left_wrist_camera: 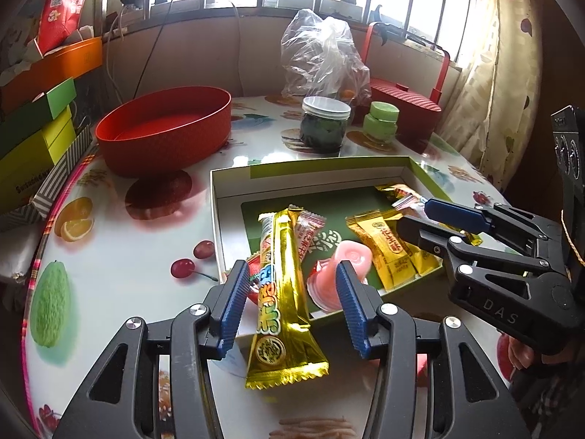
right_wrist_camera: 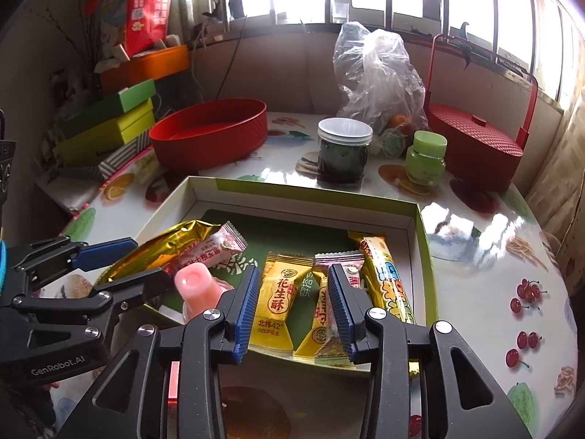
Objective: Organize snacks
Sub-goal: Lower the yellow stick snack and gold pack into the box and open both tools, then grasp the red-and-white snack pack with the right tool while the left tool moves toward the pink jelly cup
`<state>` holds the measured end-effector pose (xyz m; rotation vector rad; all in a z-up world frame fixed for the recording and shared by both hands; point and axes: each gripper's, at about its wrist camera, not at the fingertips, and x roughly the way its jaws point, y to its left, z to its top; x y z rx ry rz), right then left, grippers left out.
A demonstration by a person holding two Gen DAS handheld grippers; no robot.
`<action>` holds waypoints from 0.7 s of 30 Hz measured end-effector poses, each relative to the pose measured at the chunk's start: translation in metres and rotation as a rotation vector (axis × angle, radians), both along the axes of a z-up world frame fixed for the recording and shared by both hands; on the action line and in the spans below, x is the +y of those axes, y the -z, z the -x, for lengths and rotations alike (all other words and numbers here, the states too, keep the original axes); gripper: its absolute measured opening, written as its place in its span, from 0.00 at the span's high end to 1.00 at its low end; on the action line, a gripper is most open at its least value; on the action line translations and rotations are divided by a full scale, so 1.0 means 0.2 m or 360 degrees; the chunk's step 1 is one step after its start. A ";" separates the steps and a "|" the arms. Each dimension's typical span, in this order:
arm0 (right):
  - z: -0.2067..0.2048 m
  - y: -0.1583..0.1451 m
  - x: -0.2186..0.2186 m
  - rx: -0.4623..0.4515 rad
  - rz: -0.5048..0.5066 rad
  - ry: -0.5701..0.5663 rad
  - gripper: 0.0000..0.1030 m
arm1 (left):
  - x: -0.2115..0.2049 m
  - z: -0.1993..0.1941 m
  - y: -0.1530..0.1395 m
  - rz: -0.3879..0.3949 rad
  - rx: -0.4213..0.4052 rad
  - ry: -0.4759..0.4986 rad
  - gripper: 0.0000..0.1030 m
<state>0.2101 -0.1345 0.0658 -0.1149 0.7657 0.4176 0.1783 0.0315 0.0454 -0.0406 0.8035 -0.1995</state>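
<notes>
Left tongs point(left_wrist_camera: 289, 292) apart, pads clear of the gold snack bar point(left_wrist_camera: 283, 292) lying between them, half over the box point(left_wrist_camera: 310, 168) rim w/ its tail on the tabletop point(left_wrist_camera: 120, 256). Right tongs point(right_wrist_camera: 292, 305) apart over yellow peanut-candy packs point(right_wrist_camera: 272, 314) inside the box, prob. just sorted there.

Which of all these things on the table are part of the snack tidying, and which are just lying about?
Part of the job: green-lined box, long gold snack bar, yellow peanut candies, pink jelly cup.

Just lying about: red oval bowl, dark jar, small green jar, plastic bag, red basket.
</notes>
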 end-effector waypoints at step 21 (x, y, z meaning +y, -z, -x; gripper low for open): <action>0.28 -0.07 -0.06 -0.0028 -0.0025 -0.0085 0.60 | 0.00 0.26 -0.10 0.0045 -0.0086 0.0040 0.51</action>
